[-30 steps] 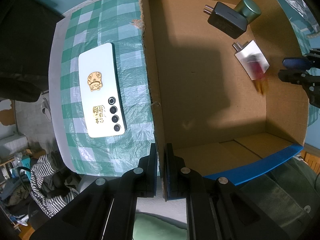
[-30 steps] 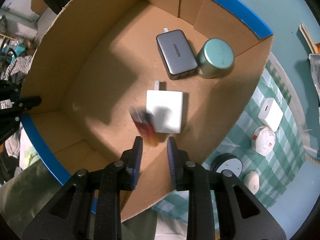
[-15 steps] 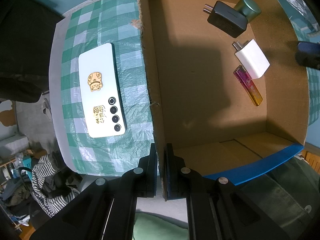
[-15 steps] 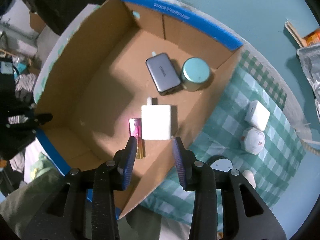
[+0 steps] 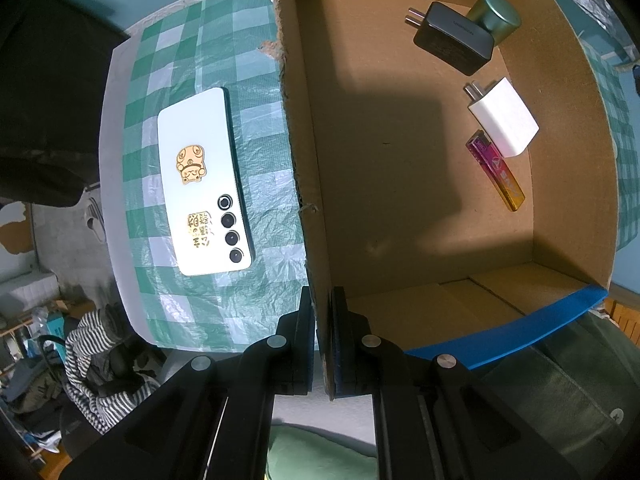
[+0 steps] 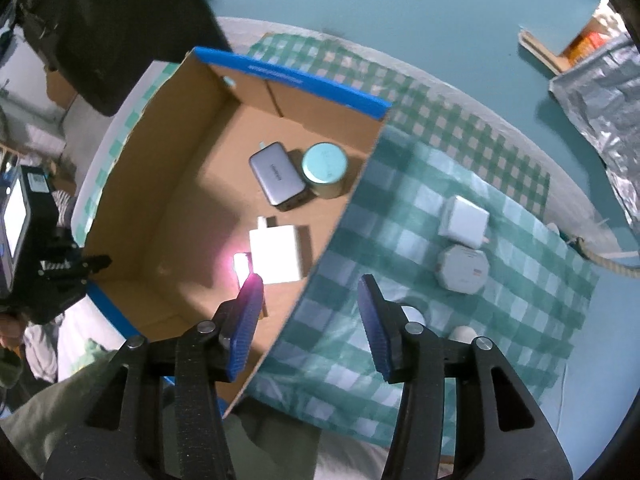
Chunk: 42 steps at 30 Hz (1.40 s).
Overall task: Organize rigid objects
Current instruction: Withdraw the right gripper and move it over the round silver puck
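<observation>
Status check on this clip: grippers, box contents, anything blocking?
Left gripper shut on box wall. Right gripper open, empty, above box edge. Lighter, two chargers, tin inside; phone outside on cloth. Nothing blocking.

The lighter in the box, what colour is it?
The lighter fades from purple-magenta to yellow, seen best from the left wrist.
</observation>
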{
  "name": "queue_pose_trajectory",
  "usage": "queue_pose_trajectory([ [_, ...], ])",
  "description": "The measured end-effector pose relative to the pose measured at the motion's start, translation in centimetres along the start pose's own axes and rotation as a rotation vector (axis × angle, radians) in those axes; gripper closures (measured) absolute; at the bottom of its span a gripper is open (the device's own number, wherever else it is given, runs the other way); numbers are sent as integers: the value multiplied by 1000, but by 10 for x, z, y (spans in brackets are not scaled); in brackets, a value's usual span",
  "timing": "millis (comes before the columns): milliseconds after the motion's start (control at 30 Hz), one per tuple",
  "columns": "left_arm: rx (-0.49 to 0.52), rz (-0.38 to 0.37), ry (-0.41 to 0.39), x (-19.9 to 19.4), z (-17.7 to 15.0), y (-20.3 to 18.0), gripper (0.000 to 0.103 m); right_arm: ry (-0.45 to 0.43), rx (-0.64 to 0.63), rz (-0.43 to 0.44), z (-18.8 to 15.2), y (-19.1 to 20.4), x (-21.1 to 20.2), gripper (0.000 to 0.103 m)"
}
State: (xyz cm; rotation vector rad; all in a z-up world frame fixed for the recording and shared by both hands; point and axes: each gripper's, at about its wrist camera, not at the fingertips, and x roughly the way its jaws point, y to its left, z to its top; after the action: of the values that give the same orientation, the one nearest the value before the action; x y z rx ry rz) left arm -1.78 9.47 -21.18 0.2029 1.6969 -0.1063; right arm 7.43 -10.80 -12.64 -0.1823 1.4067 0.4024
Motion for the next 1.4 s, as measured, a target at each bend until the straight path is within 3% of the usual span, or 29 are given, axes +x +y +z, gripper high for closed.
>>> queue_pose_trajectory([
  [600, 4, 7, -4, -6, 0, -1, 94, 20, 103, -48, -23, -45, 6, 41],
  [833, -2, 8, -7, -7, -2, 1, 94, 90, 166, -81, -33, -73, 39, 36],
  [1167, -2, 9, -8, -7, -3, 1, 94, 196, 363, -21, -47, -116, 97, 36],
  [1400, -5, 10, -7, -7, -4, 1, 94, 237, 417, -24, -57, -124, 124, 36],
])
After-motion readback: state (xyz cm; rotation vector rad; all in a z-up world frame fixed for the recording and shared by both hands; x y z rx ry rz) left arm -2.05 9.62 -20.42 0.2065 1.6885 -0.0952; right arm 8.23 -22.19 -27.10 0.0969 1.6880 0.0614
